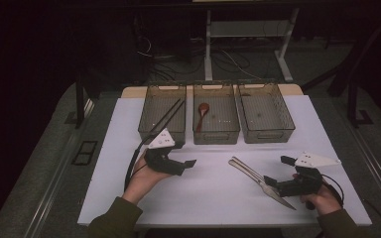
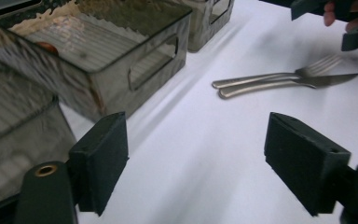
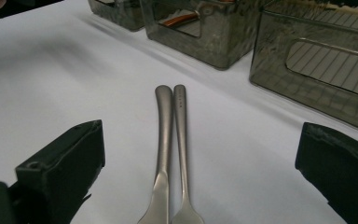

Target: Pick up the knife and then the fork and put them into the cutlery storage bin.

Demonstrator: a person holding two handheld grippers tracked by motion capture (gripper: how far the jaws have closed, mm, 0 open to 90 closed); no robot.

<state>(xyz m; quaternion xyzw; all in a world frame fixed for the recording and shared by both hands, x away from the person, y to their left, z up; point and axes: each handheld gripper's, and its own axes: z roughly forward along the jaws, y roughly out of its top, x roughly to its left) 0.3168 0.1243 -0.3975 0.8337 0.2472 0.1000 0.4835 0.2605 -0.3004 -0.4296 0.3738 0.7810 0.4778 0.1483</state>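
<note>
The right gripper (image 1: 281,174) is held low over the white table (image 1: 213,198), its two blocky black jaws spread wide apart with nothing between them but the fork (image 3: 182,140) and the knife (image 3: 164,140) lying below. These two are smooth, dull silver metal, slim and gently curved, and they lie side by side touching along their handles, rounded handle ends pointing toward the bins. The left gripper (image 1: 191,163) is raised just in front of the left bin (image 1: 162,114), well to the left of the fork and knife; its jaws also stand wide apart and empty, their faces a matte, rubbery black. Three rectangular bins of smoky see-through plastic stand in a row beyond the fork and knife, with ribbed floors and cut-out handle slots. The left bin holds thin dark sticks (image 1: 171,113) leaning across it, the middle bin (image 1: 216,119) holds a reddish-brown spoon (image 1: 202,113) with a rounded bowl, and the right bin (image 1: 265,116) sits beside it.
</note>
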